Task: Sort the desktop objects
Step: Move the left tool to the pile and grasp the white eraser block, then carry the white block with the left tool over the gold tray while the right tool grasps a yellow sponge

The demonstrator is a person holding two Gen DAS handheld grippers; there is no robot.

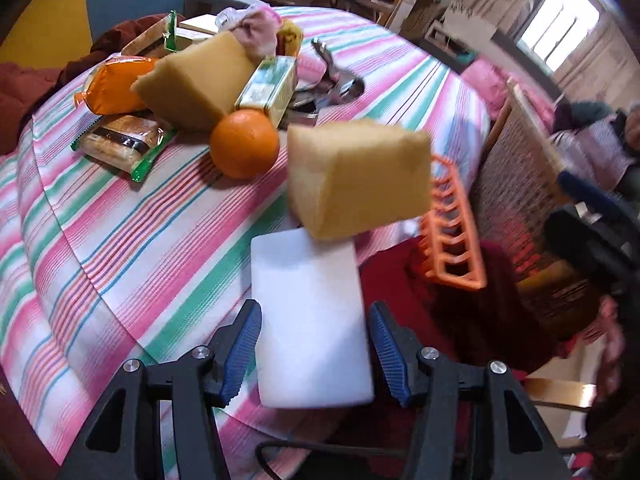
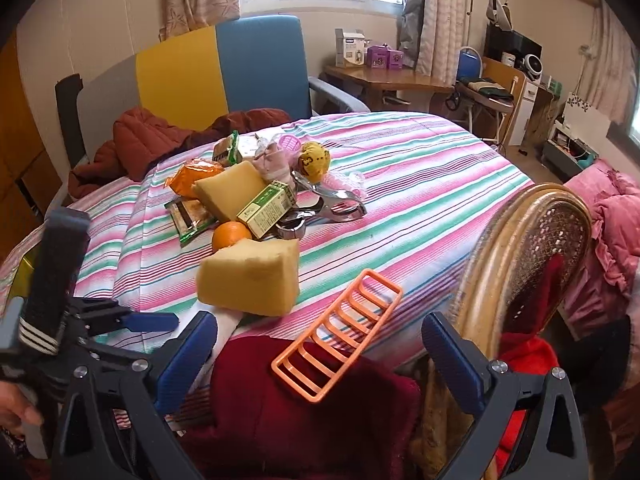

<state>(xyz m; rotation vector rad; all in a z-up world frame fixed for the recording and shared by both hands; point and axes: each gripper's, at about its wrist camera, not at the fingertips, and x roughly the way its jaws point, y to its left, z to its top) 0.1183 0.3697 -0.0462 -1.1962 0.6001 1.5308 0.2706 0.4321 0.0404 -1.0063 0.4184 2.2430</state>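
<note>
My left gripper [image 1: 316,348] is shut on a white foam block [image 1: 312,320], with both blue pads against its long sides. The block's far end reaches under a small yellow sponge [image 1: 356,176] at the near edge of the striped table [image 1: 120,220]. The right wrist view shows the same sponge [image 2: 250,280], a strip of the white block [image 2: 228,322] and one of the left gripper's fingers [image 2: 154,322]. My right gripper [image 2: 320,356] stands wide open and holds nothing. An orange plastic rack [image 2: 340,332] lies tilted just ahead of it, over the table edge.
Further back is a pile: an orange [image 2: 230,234], a big yellow sponge [image 2: 232,192], a green box [image 2: 266,210], snack packs and metal tongs [image 2: 336,204]. A red garment [image 2: 300,420] lies below the rack. A rattan chair [image 2: 520,256] stands right of the table.
</note>
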